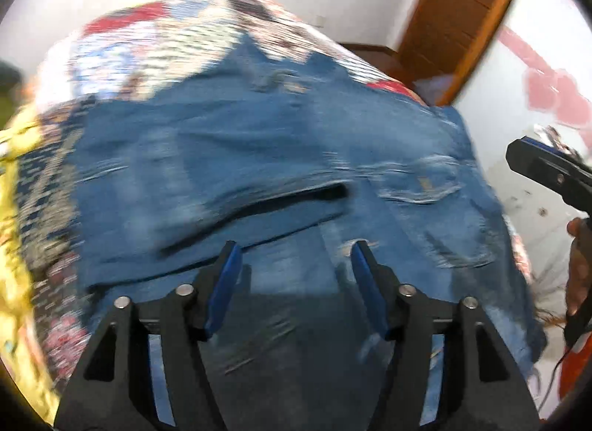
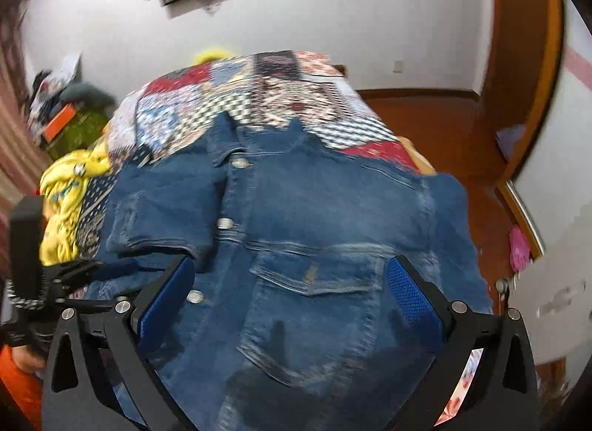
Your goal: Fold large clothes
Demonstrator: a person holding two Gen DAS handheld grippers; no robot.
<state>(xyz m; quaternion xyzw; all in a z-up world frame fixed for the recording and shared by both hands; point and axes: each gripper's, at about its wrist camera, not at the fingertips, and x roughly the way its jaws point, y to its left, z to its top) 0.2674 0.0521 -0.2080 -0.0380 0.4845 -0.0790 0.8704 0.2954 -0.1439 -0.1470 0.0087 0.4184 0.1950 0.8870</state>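
Denim jacket (image 2: 296, 216) on patchwork bedspread (image 2: 281, 97)

Black claw (image 1: 294, 249), blue pads (image 2: 410, 294)

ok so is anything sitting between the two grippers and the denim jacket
Nothing visible. The left gripper and the right gripper are both open right over the denim jacket, which lies spread on the patchwork bedspread. The yellow cloth lies off to its left side, clear of both.
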